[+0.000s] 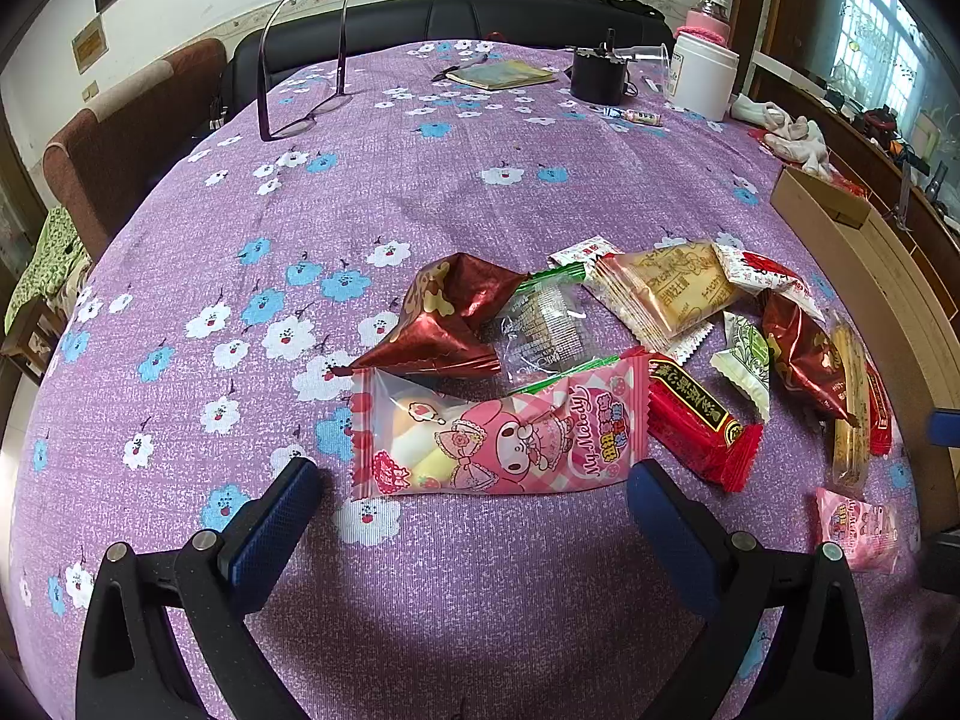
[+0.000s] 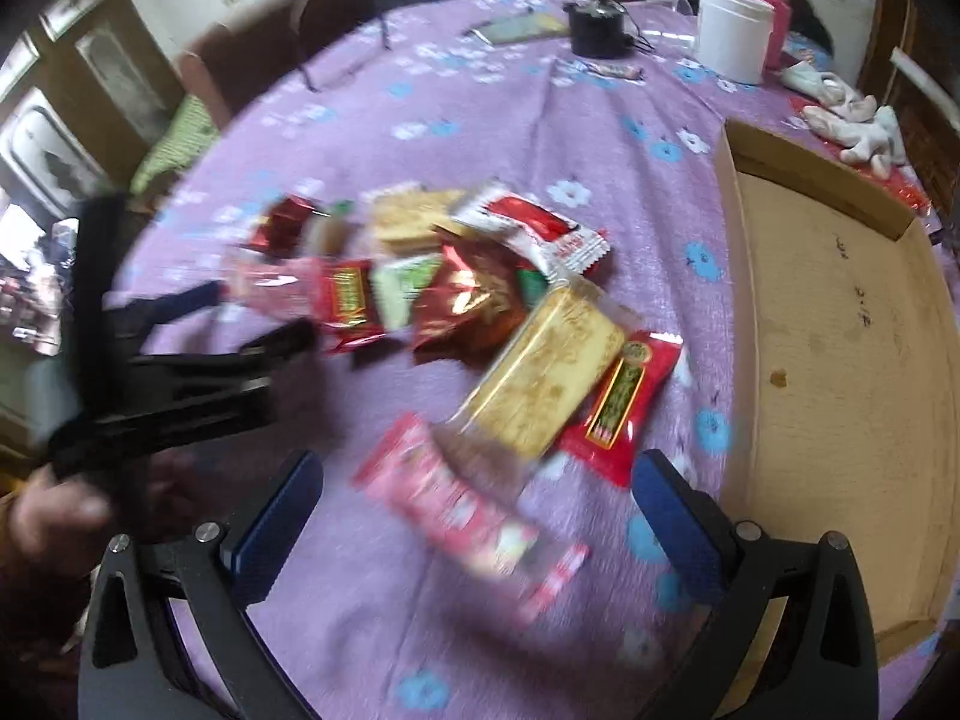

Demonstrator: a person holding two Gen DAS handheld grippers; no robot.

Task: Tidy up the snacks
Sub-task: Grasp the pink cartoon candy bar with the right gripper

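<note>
At lower centre, the wide-open, empty left gripper (image 1: 474, 483) frames the pink cartoon-printed plastic marshmallow packet (image 1: 498, 435), seemingly ready to grasp it, while the equally open, empty right gripper (image 2: 477, 480) hovers beside the shallow brown cardboard tray (image 2: 840, 324) at the frame's right.

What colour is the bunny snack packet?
Pink and white, with a clear end; the bunny snack packet shows best in the left wrist view.

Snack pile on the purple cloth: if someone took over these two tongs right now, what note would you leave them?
Left tongs: open, empty, just short of the pink My Melody packet.
Right tongs: open, empty, over a blurred pink packet.
Snack pile: loose on the cloth, left of the cardboard box.
Done: nothing visible; no snack shows in the box.
Left: move every packet, presumably into the box.
</note>
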